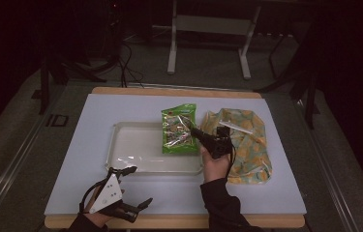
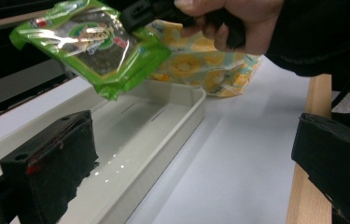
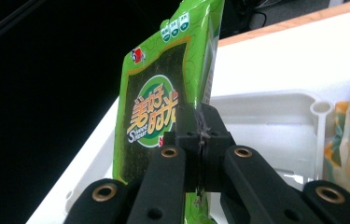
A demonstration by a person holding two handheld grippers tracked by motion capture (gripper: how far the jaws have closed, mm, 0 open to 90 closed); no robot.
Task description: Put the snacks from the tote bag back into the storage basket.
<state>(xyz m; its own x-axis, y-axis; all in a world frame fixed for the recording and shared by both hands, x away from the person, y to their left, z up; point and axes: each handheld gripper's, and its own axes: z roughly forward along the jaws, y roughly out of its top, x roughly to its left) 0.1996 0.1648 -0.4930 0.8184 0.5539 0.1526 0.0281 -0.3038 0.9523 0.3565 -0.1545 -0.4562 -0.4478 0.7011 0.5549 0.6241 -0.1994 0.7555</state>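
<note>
Jaws of the right gripper [image 3: 200, 140] are clenched on the edge of a green snack packet [image 3: 163, 112], the black pads pinched together with the thin foil between them. The packet is glossy and flat, bright lime green around a dark centre panel, with a round green-and-orange logo of Chinese characters and small print beneath. In the high view the right gripper [image 1: 194, 131] holds the packet [image 1: 179, 129] over the right end of a white tray [image 1: 135, 145]; from the left gripper view the packet [image 2: 93, 44] hangs tilted in the air above the tray [image 2: 163, 126], clear of its floor. The tray is shallow, smooth plastic with rounded corners and a raised rim, its surface catching the light. Just beside it on the right lies a crumpled cloth bag [image 1: 247, 145] printed with yellow fruit on pale blue. Both rest on a pale matte sheet [image 1: 97, 193] covering the wooden worktop [image 1: 169, 91]. The left gripper [image 1: 135, 191] sits near the front edge, jaws standing wide apart and empty.
</note>
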